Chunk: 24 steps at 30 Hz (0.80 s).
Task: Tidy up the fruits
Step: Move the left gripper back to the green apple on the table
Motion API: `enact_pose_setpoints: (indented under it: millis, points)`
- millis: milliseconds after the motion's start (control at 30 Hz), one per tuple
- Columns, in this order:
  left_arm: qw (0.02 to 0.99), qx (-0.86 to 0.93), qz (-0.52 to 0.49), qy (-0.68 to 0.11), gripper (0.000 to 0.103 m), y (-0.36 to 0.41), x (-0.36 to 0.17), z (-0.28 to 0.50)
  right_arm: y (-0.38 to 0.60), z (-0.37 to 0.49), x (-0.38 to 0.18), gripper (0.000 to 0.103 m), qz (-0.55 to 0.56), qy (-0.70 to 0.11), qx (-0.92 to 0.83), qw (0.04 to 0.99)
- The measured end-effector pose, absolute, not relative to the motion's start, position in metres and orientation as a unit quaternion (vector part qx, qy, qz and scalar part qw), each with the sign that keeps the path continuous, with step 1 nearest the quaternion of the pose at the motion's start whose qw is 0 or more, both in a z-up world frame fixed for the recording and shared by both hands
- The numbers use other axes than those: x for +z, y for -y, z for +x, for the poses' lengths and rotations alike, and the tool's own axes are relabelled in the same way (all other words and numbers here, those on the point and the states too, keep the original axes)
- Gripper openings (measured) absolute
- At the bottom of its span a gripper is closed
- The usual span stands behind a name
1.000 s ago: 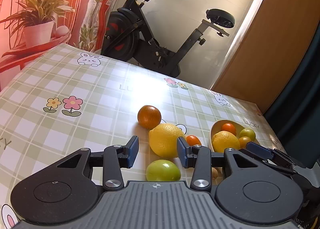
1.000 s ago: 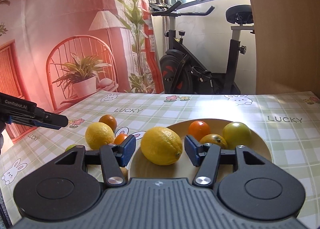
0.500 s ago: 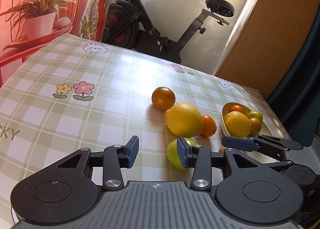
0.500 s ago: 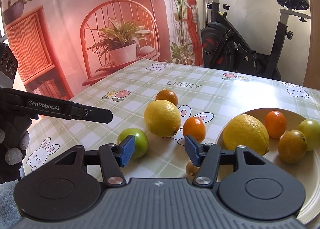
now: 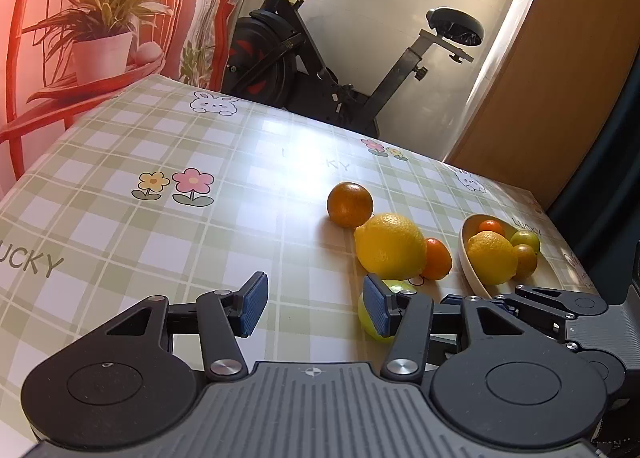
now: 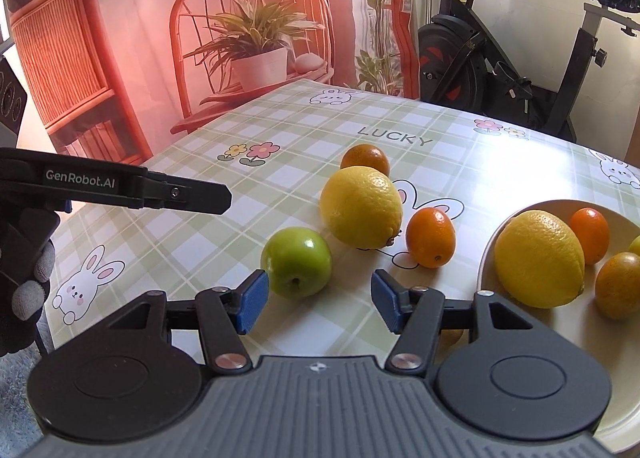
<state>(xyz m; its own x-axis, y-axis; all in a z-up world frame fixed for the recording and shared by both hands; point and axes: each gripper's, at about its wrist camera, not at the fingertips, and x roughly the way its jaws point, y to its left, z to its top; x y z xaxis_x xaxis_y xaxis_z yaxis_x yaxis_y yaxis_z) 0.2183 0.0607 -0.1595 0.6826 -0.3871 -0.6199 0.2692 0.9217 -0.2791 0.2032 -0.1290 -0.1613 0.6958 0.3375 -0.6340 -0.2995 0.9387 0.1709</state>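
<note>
On the checked tablecloth lie a green apple (image 6: 297, 261), a big lemon (image 6: 361, 207), a small orange fruit (image 6: 431, 237) and a darker orange (image 6: 365, 159). A cream bowl (image 6: 520, 318) at the right holds a lemon (image 6: 538, 258) and several small fruits. My right gripper (image 6: 316, 298) is open and empty, just in front of the apple. My left gripper (image 5: 314, 304) is open and empty over bare cloth, left of the apple (image 5: 370, 320), which its right finger partly hides. The lemon (image 5: 390, 246) and bowl (image 5: 466, 258) also show in the left wrist view.
An exercise bike (image 5: 320, 58) stands beyond the table's far edge. A red printed backdrop with a plant (image 6: 256, 46) lies to the left. The other gripper's arm (image 6: 120, 190) reaches in from the left in the right wrist view. A wooden panel (image 5: 560, 58) stands at the right.
Both grippers have swung left and pulled back. The right one has moved from the lemon in the bowl to the green apple. Both stay open.
</note>
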Motion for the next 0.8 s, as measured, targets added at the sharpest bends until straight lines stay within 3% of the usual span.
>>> enact_pose_setpoints:
  millis: [167, 400, 800]
  points:
    - [0.913, -0.183, -0.086, -0.354, 0.053, -0.059, -0.160, 0.216, 0.120, 0.199, -0.161, 0.060, 0.006, -0.354, 0.191, 0.915]
    - [0.910, -0.201, -0.092, -0.352, 0.053, -0.055, -0.160, 0.215, 0.119, 0.202, -0.164, 0.081, -0.001, -0.360, 0.182, 0.915]
    - [0.918, -0.192, -0.101, -0.333, 0.053, -0.056, -0.157, 0.214, 0.123, 0.202, -0.162, 0.084, -0.002, -0.354, 0.159, 0.922]
